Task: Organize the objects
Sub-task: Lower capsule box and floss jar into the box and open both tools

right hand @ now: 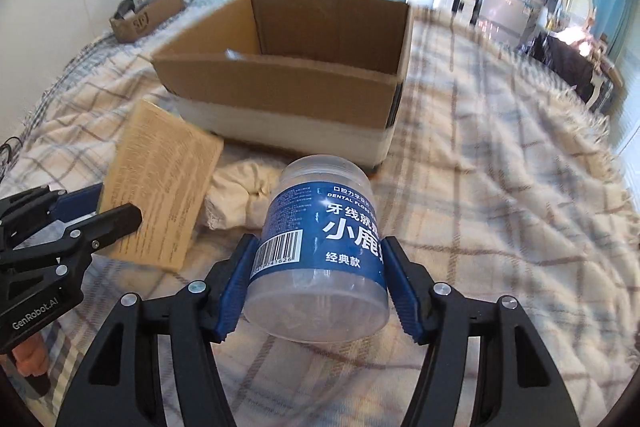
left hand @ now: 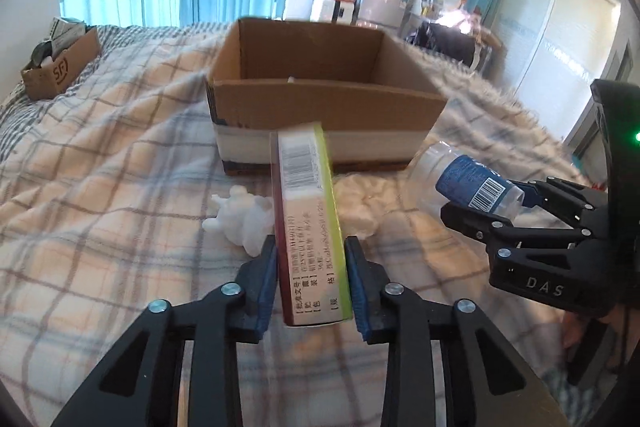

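My left gripper [left hand: 310, 251] is shut on a flat medicine box [left hand: 308, 211] with a barcode and a green edge, held above the bed and pointing at the open cardboard box [left hand: 320, 107]. My right gripper [right hand: 320, 247] is shut on a clear dental floss jar [right hand: 320, 247] with a blue label, held short of the cardboard box [right hand: 280, 95]. The jar [left hand: 468, 179] and right gripper [left hand: 480, 203] show at the right of the left wrist view. The medicine box [right hand: 160, 187] and left gripper [right hand: 100, 207] show at the left of the right wrist view.
A white figurine [left hand: 240, 219] and a crumpled white cloth [left hand: 368, 199] lie on the plaid blanket [left hand: 100, 187] in front of the box. A smaller cardboard box [left hand: 60, 67] full of items sits at the far left of the bed. Furniture stands beyond the bed.
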A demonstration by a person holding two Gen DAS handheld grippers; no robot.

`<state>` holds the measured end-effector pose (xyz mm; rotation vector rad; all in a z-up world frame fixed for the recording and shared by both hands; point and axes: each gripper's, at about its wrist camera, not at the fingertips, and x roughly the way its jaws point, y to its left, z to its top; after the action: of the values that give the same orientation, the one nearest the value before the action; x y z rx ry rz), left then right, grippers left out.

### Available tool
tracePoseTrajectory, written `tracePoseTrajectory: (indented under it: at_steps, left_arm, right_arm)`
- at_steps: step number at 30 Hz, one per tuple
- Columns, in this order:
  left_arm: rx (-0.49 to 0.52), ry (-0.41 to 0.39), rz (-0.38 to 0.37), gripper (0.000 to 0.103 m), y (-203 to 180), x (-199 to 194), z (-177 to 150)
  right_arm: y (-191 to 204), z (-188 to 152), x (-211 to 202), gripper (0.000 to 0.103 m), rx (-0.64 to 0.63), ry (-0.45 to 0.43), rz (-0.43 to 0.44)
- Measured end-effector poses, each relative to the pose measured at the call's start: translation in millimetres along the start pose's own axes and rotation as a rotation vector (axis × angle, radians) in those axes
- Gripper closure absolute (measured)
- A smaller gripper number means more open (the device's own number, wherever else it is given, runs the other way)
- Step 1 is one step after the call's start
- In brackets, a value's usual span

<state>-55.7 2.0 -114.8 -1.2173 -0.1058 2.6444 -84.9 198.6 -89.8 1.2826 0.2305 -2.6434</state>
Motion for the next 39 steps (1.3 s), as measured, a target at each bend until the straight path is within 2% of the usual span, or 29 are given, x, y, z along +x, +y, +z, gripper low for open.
tracePoseTrajectory:
  at_steps: [7, 11, 18, 22, 26, 31, 39]
  left_arm:
    - [-0.001, -0.038, 0.026, 0.073, -5, -31, 12]
    - [0.005, -0.093, 0.037, 0.073, -10, -54, 28]
    - [0.034, -0.192, 0.048, 0.073, -17, -76, 88]
    - [0.041, -0.199, 0.048, 0.073, -14, -66, 129]
    - [0.038, -0.186, 0.049, 0.073, -8, -42, 166]
    - [0.069, -0.159, 0.095, 0.073, 0, 4, 204]
    - [0.095, -0.095, 0.108, 0.073, 14, 77, 216]
  right_arm:
    - [8, 5, -43, 0.041, 0.000, -0.079, 0.018]
    - [10, 12, -68, 0.041, 0.001, -0.121, 0.022]
    - [10, 53, -102, 0.041, -0.032, -0.224, -0.007]
    - [4, 91, -106, 0.041, -0.041, -0.277, -0.025]
    - [-6, 129, -93, 0.041, -0.036, -0.303, -0.026]
    - [-16, 166, -55, 0.042, -0.033, -0.296, -0.030]
    - [-33, 189, 38, 0.042, -0.009, -0.209, -0.016]
